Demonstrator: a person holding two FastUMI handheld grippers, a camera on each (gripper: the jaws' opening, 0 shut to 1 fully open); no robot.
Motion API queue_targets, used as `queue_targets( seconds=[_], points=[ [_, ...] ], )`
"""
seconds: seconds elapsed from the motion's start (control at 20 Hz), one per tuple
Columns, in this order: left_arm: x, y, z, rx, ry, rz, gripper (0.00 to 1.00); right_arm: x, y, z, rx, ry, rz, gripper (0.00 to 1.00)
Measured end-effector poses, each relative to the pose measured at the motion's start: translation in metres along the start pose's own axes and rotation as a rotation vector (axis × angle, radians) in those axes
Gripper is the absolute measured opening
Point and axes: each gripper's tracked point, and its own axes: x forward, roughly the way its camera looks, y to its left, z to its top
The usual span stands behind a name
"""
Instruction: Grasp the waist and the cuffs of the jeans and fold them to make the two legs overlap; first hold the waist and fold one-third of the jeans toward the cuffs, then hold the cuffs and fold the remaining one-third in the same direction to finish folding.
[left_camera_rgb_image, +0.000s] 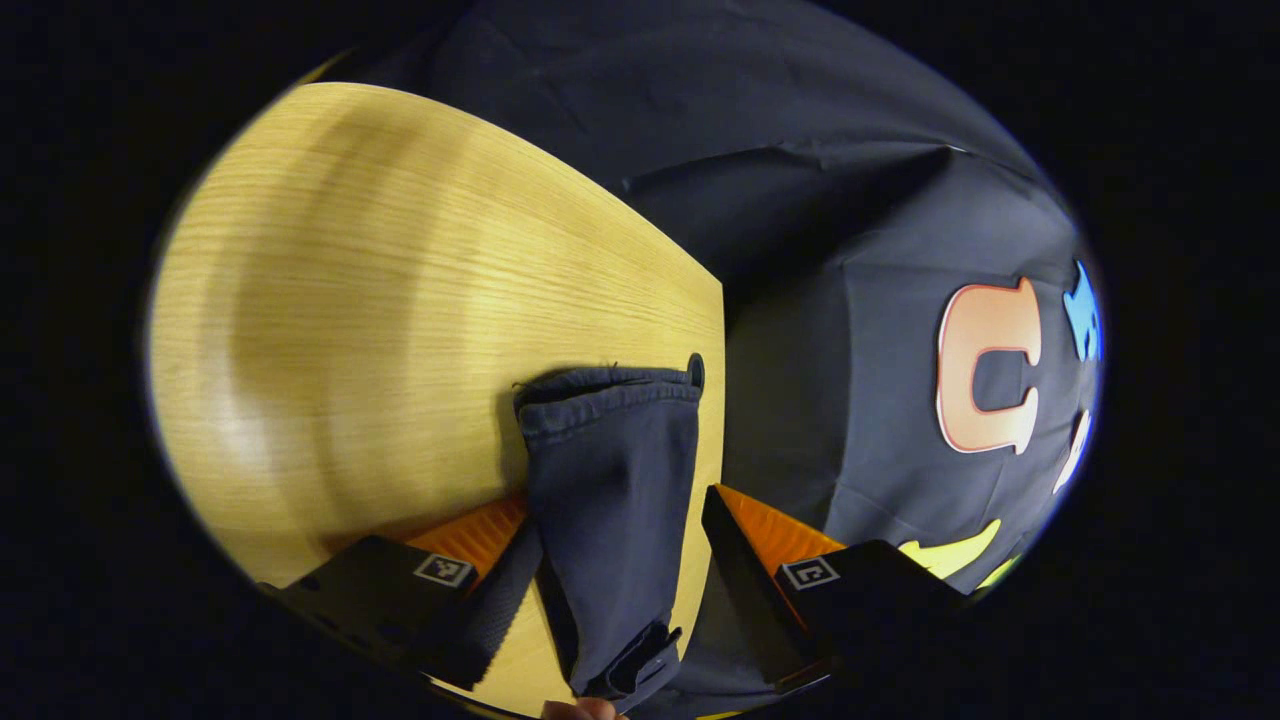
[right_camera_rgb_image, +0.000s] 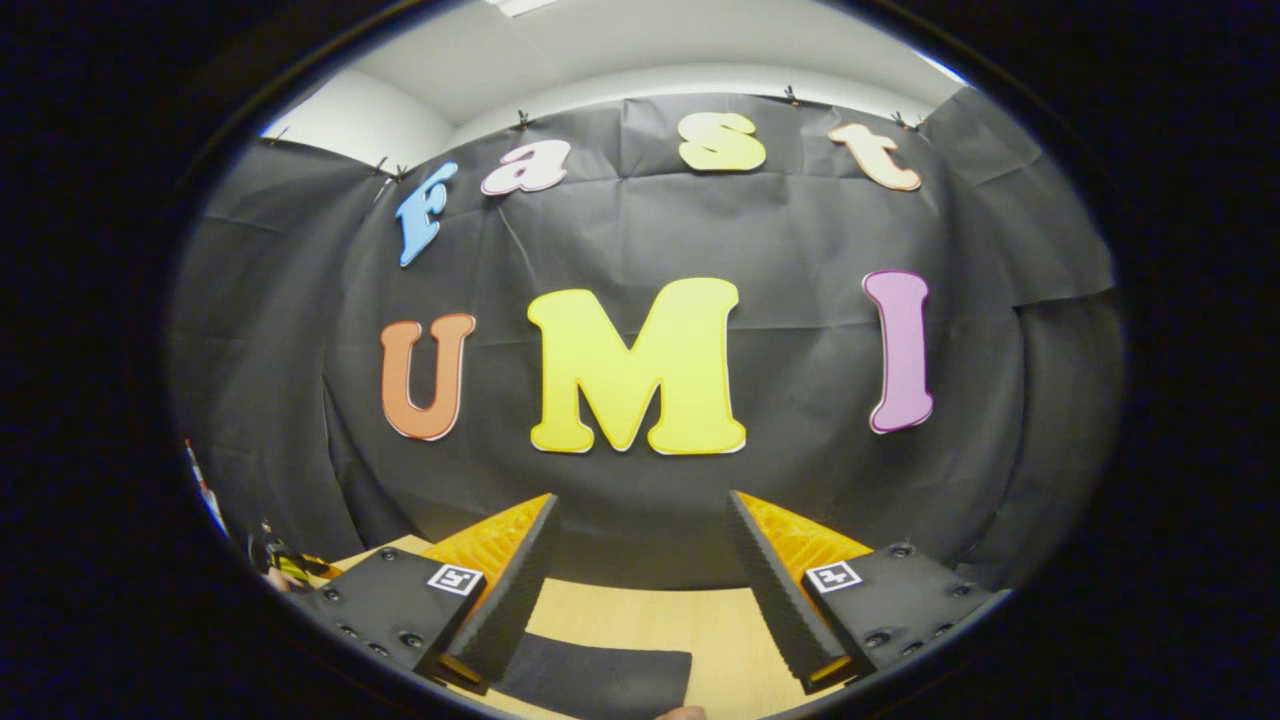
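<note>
Dark blue jeans (left_camera_rgb_image: 610, 500) lie on the wooden table (left_camera_rgb_image: 380, 300), one leg running away from me and ending in a hemmed cuff (left_camera_rgb_image: 608, 388) close to the table's right edge. My left gripper (left_camera_rgb_image: 620, 510) is open and straddles this leg, one finger on each side; the left finger touches the cloth, the right one stands clear of it. In the right gripper view my right gripper (right_camera_rgb_image: 640, 498) is open and raised, facing the booth wall, with nothing between its fingers. A flat dark piece of the jeans (right_camera_rgb_image: 600, 678) lies on the table (right_camera_rgb_image: 650, 610) just below its left finger.
The table's right edge (left_camera_rgb_image: 722, 330) runs just past the cuff, with the black wall cloth (left_camera_rgb_image: 860, 330) beyond it. A small dark round thing (left_camera_rgb_image: 696, 370) sits at that edge. A person's fingertip (left_camera_rgb_image: 585, 710) shows at the bottom.
</note>
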Motion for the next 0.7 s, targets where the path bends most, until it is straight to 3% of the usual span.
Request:
queue_targets(
  seconds=[0.1, 0.15, 0.25, 0.3, 0.45, 0.55, 0.7],
  points=[
    [0.009, -0.007, 0.003, -0.04, -0.009, -0.027, 0.88, -0.002, -0.008, 0.002, -0.019, -0.006, -0.012, 0.98],
    [0.013, -0.004, 0.003, -0.046, -0.017, -0.02, 0.96, -0.005, -0.012, 0.003, -0.023, -0.003, -0.019, 1.0],
    [0.022, 0.001, 0.001, -0.029, -0.009, -0.012, 0.74, -0.007, -0.02, 0.004, -0.022, 0.004, -0.03, 0.98],
    [0.023, 0.009, 0.0, -0.023, 0.002, 0.011, 0.68, -0.008, -0.024, 0.004, -0.022, 0.008, -0.038, 1.0],
    [0.024, 0.014, 0.002, -0.049, 0.02, 0.02, 0.1, -0.011, -0.036, 0.008, -0.017, 0.009, -0.056, 1.0],
    [0.026, 0.018, -0.001, 0.0, 0.012, 0.024, 0.06, -0.012, -0.041, 0.007, -0.019, 0.011, -0.068, 1.0],
    [0.024, 0.016, 0.001, -0.004, 0.011, 0.033, 0.06, -0.013, -0.05, 0.01, -0.023, 0.01, -0.083, 0.98]
  ],
)
